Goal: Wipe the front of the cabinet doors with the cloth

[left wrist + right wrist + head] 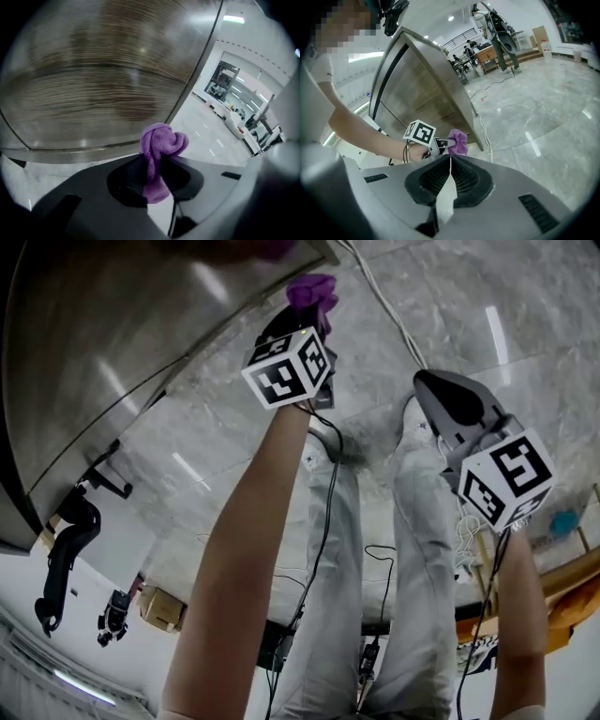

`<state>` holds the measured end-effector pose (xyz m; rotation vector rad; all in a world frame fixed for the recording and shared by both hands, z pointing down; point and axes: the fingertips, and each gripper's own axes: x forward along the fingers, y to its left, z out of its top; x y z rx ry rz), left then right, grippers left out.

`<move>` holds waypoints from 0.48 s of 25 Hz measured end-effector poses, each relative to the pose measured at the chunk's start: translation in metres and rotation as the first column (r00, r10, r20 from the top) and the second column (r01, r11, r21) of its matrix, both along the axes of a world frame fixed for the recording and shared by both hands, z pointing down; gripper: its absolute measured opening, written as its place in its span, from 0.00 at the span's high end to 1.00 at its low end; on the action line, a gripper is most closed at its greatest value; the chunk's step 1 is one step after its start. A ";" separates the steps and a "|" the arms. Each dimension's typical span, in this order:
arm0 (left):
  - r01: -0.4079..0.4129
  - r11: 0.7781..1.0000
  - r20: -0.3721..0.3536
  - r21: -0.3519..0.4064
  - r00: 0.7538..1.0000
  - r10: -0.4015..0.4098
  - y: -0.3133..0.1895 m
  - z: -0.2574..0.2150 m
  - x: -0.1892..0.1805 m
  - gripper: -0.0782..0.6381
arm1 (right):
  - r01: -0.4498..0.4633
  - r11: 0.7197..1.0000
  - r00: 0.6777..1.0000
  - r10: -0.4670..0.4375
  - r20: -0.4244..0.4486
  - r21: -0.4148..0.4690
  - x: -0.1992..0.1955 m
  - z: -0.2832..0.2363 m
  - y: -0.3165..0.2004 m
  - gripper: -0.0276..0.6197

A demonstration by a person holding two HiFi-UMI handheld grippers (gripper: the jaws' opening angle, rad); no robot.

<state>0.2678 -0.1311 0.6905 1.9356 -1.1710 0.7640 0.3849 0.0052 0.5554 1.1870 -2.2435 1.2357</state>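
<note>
A bunched purple cloth (159,145) is pinched in my left gripper (154,164), which is shut on it; it also shows as the cloth (311,292) and the cloth (458,142). The left gripper (298,329) holds it just below the cabinet door (103,343), a wood-grain front with a metal edge; the door (103,79) fills the left gripper view, a small gap from the cloth. My right gripper (450,157) is shut with nothing in it. In the head view the right gripper (441,390) hangs off to the right, away from the cabinet (426,89).
A white cable (389,310) runs across the marble floor (525,343) near the cabinet's corner. The person's legs (375,568) stand below both grippers. Robot arms (66,549) and a cardboard box (161,607) sit at the left. People and tables (487,47) are far off.
</note>
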 end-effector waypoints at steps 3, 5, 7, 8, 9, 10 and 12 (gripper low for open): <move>-0.044 0.999 0.010 0.008 0.999 0.044 -0.019 0.005 0.023 0.78 | -0.069 0.998 0.997 0.069 -0.025 -0.005 0.030 0.005 -0.002 0.91; -0.063 0.998 0.034 0.013 0.997 0.062 -0.026 0.012 0.022 0.78 | -0.103 0.995 0.994 0.102 -0.044 -0.010 0.044 0.008 0.001 0.91; -0.061 0.998 0.047 0.010 0.997 0.061 -0.030 0.018 0.009 0.78 | -0.126 0.992 0.990 0.125 -0.062 -0.010 0.050 0.010 0.004 0.91; -0.057 0.998 0.055 0.007 0.997 0.056 -0.030 0.021 -0.002 0.78 | -0.134 0.991 0.989 0.133 -0.069 -0.007 0.048 0.011 0.006 0.91; -0.048 0.999 0.064 0.004 0.997 0.048 -0.029 0.023 -0.016 0.78 | -0.141 0.990 0.987 0.140 -0.073 -0.004 0.044 0.011 0.009 0.91; -0.035 0.999 0.072 0.000 0.997 0.035 -0.027 0.026 -0.033 0.78 | -0.146 0.989 0.986 0.146 -0.074 -0.002 0.038 0.012 0.012 0.91; -0.012 1.000 0.109 -0.013 0.994 0.013 -0.023 0.030 -0.075 0.78 | -0.164 0.986 0.984 0.163 -0.069 -0.001 0.020 0.011 0.019 0.91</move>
